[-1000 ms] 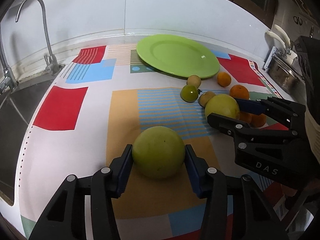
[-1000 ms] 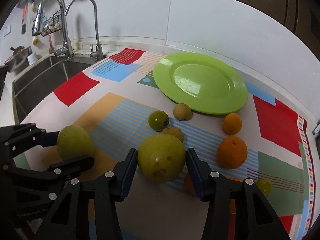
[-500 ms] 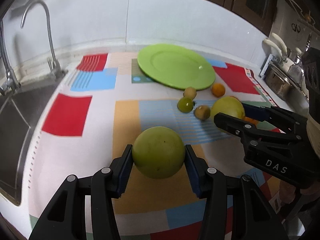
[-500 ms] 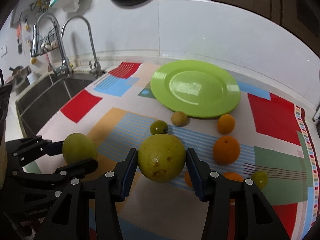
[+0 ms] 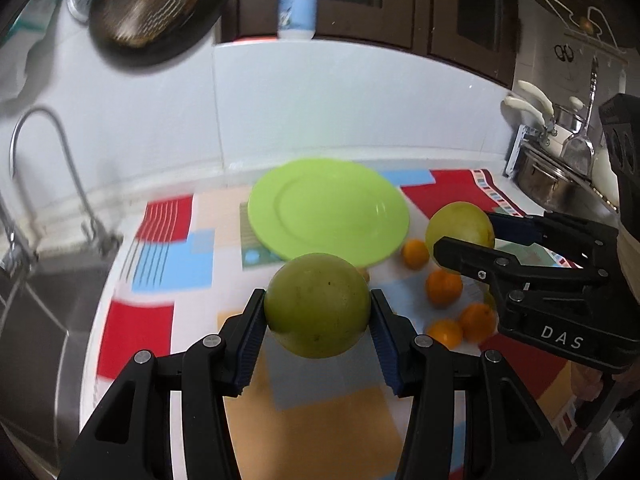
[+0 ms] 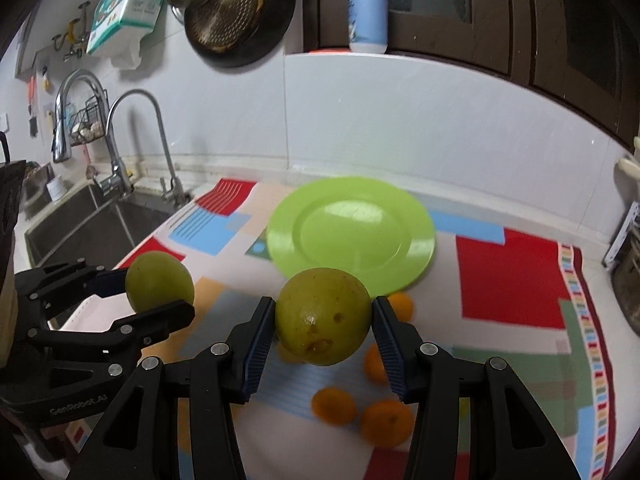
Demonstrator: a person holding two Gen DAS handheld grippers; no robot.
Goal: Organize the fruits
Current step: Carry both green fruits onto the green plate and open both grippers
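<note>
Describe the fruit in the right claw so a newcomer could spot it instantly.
Find the green plate on the patchwork cloth. Just in front of it, the right claw holds a big yellow-green fruit in the air. Brown blemishes near its bottom distinguish it from the smoother green fruit in the left claw.

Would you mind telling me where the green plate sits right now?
The green plate lies empty on the patterned mat near the white backsplash, right of the sink and beyond the loose oranges.
</note>
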